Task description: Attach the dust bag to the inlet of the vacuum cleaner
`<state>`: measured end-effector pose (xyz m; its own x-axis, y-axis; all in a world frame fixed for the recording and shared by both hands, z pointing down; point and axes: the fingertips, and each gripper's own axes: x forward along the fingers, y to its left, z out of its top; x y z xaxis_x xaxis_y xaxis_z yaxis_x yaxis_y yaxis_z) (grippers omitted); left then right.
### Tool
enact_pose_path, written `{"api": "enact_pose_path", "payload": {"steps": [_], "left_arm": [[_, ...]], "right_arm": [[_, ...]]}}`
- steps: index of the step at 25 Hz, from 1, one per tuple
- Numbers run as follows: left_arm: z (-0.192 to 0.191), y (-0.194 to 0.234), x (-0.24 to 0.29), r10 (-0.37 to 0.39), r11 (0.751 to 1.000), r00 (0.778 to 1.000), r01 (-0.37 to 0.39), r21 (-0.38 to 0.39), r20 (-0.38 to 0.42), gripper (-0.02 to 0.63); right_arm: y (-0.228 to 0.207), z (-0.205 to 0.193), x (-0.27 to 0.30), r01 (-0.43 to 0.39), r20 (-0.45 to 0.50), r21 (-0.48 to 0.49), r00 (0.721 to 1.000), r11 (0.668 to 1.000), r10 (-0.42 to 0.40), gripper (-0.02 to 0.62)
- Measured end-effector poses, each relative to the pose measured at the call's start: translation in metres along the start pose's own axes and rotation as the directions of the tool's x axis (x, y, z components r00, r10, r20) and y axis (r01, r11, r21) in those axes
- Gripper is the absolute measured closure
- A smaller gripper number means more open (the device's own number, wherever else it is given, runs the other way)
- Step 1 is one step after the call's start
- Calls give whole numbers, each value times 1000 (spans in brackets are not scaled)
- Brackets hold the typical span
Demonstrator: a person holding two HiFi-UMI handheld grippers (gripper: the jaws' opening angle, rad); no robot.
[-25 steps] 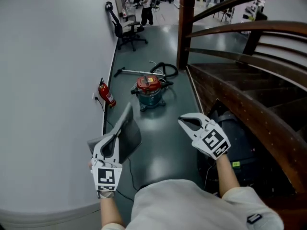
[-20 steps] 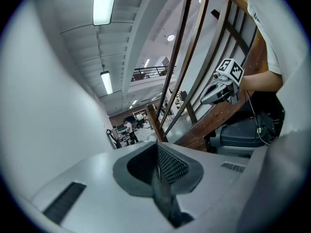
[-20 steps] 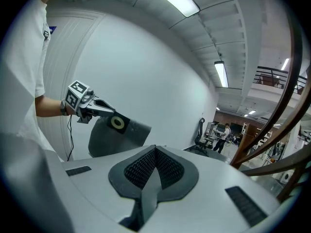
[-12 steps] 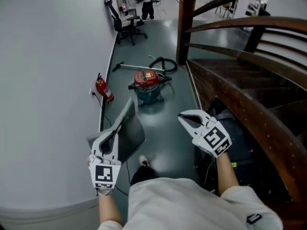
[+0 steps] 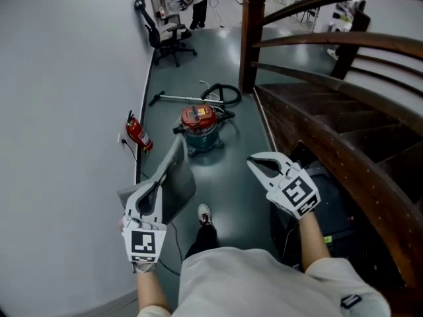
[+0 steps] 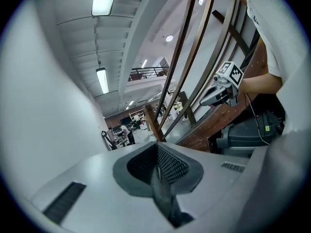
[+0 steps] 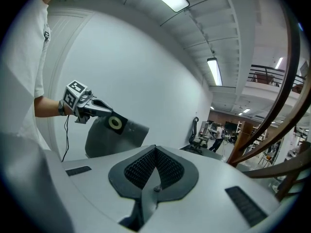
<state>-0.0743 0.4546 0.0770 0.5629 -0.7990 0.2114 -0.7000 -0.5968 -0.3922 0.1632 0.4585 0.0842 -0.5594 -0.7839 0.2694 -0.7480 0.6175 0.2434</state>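
The vacuum cleaner (image 5: 200, 128), with a red lid and a teal drum, stands on the dark floor well ahead of both grippers. Its black hose (image 5: 223, 94) and wand lie behind it. My left gripper (image 5: 159, 186) is shut on the grey dust bag (image 5: 177, 185), which sticks up and forward from the jaws. In the right gripper view the dust bag (image 7: 116, 139) shows a round yellow-ringed collar hole just under the left gripper (image 7: 106, 112). My right gripper (image 5: 255, 166) is held out at the right, shut with nothing in it. Both grippers are far from the vacuum.
A white wall (image 5: 66, 111) runs along the left, with a red fire extinguisher (image 5: 137, 135) at its foot. A dark wooden staircase (image 5: 330, 111) and its post (image 5: 250, 38) close the right side. A black case (image 5: 330, 200) sits under the stairs. An office chair (image 5: 162, 37) stands far back.
The view has shifted slightly along the floor and my shoe now shows below. Both grippers keep the same pose, the left still holding the bag.
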Motion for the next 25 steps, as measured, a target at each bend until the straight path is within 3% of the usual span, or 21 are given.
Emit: {"api": "enact_pose_path", "payload": {"steps": [13,25], "left_arm": [[-1,106,140,-43,999,999,43,4,27,594],[-23,161,197,-55,998,998,55,-23,-6,593]], "right_arm": [[-107,31,124,48,13,5,999,999,-48,568],[-142,26,195,40,-42,23,998,999,-39,568]]}}
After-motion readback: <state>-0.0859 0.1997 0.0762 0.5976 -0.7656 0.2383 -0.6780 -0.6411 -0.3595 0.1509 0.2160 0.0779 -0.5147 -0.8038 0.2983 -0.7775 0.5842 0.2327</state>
